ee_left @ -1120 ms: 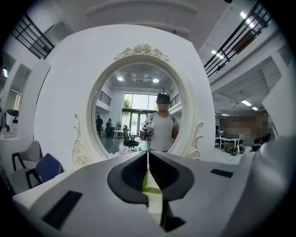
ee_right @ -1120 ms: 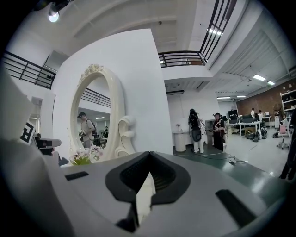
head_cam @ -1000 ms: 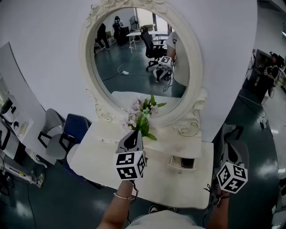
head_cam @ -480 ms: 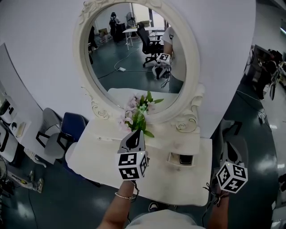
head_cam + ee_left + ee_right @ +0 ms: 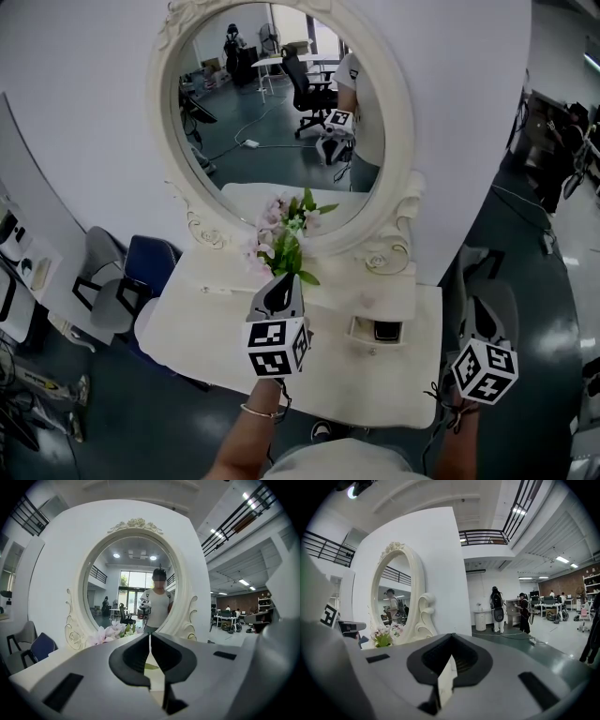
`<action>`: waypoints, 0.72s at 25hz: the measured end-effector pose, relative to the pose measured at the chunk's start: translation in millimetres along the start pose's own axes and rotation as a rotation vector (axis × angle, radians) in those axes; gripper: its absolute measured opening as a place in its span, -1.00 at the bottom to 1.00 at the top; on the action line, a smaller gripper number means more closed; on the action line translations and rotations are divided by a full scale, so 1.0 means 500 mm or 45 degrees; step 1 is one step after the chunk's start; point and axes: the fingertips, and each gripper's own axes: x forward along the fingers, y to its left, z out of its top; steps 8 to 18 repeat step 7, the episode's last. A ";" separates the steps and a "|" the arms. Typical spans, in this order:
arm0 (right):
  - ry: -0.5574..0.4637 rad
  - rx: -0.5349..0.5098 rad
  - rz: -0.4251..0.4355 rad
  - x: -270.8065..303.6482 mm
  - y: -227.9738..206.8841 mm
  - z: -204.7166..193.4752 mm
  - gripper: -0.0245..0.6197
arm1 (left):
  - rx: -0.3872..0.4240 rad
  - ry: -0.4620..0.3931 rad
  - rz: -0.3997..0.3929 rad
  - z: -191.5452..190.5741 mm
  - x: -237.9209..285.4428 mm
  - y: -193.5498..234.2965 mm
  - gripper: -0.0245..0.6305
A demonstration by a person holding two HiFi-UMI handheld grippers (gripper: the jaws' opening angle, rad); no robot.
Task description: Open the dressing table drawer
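The white dressing table stands below me with its oval mirror and a bunch of pink flowers. A small drawer at the table's right stands pulled out, with something dark inside. My left gripper hovers over the table's middle, just before the flowers and left of the drawer, jaws shut and empty. My right gripper hangs beyond the table's right edge over the floor, its jaws shut on nothing. It looks along the mirror's side.
A blue chair and a grey chair stand at the table's left, next to a white desk. A white wall backs the mirror. People and desks fill the room at the right. The mirror reflects an office chair and the person holding the grippers.
In the head view the mirror and table have drifted slightly left and up. Both grippers stay where they were, jaws unchanged.
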 end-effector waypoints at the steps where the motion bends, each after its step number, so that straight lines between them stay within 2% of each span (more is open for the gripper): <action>1: 0.002 -0.001 0.000 0.000 0.000 -0.001 -0.91 | -0.001 0.003 -0.001 -0.002 0.000 -0.001 -0.84; 18: 0.007 -0.004 0.004 -0.001 0.005 -0.004 -0.91 | -0.003 0.012 -0.010 -0.009 0.000 -0.004 -0.84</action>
